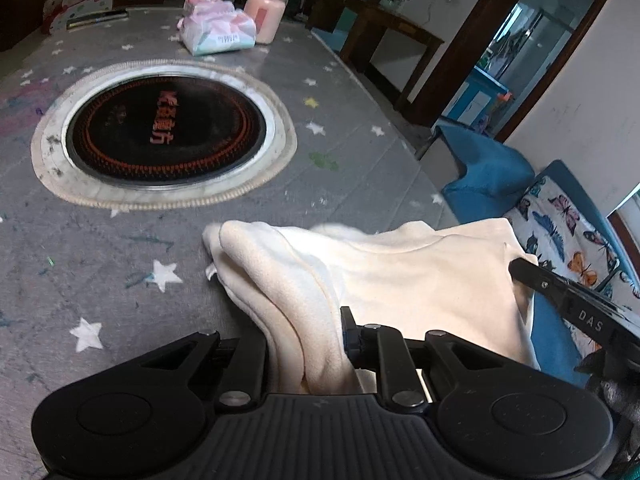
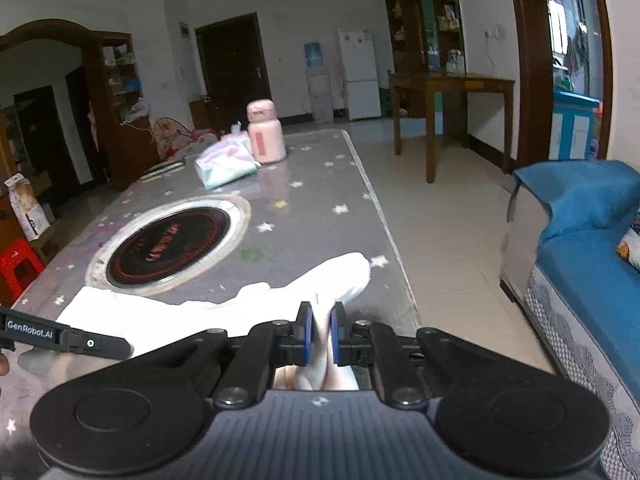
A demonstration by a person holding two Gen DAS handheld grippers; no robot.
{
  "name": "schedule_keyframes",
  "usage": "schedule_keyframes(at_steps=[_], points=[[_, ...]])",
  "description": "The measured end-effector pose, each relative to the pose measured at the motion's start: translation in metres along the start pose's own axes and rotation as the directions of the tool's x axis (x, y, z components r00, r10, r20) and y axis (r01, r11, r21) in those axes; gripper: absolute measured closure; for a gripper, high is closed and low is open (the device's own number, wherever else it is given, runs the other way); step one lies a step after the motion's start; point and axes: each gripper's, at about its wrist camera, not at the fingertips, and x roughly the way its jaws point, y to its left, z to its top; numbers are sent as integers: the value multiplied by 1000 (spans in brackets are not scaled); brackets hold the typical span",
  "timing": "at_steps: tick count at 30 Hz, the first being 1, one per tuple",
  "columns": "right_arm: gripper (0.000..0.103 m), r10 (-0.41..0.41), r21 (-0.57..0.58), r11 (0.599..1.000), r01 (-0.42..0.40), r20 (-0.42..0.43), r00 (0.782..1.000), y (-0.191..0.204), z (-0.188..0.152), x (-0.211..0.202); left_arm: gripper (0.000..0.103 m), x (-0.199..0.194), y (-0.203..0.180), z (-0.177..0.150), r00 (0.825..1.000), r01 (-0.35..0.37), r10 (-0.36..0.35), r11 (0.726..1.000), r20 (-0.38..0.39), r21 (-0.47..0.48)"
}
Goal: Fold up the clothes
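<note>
A cream fleece garment (image 1: pixel 400 276) lies bunched at the near right part of the grey star-patterned table (image 1: pixel 120 248). My left gripper (image 1: pixel 308 340) is shut on a thick fold of it; the cloth drapes over the left finger and hides it. The right gripper's black finger (image 1: pixel 568 304) reaches in at the garment's right edge. In the right wrist view the garment (image 2: pixel 240 304) stretches leftwards across the table (image 2: pixel 312 216). My right gripper (image 2: pixel 319 332) is shut on its near edge between blue pads (image 2: pixel 306 334). The left gripper (image 2: pixel 68 338) shows at the left.
A round black cooktop (image 1: pixel 164 132) is set in the table's middle. A tissue pack (image 1: pixel 218 26) and a pink bottle (image 1: pixel 266 10) stand at the far end. A blue sofa (image 2: pixel 584 264) is to the right, across a strip of tiled floor (image 2: pixel 452 240).
</note>
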Motion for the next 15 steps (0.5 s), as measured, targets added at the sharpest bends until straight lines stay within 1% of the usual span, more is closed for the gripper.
schedule_keyframes(at_steps=[3, 7, 9, 11, 15], points=[[95, -17, 4, 1000, 17, -24, 1000, -4, -7, 9, 82, 8, 1, -5, 1000, -10, 10, 1000, -17, 5], [94, -45, 10, 999, 46, -62, 997, -11, -15, 20, 73, 10, 6, -10, 1000, -17, 17, 1000, -19, 12], [92, -72, -3, 997, 72, -80, 994, -12, -18, 24, 72, 10, 7, -10, 1000, -18, 18, 1000, -18, 20], [91, -99, -11, 995, 99, -74, 992, -12, -19, 23, 59, 9, 8, -11, 1000, -21, 22, 999, -16, 30], [90, -71, -17, 997, 70, -47, 996, -10, -19, 10, 50, 6, 9, -12, 999, -38, 38, 998, -8, 54]])
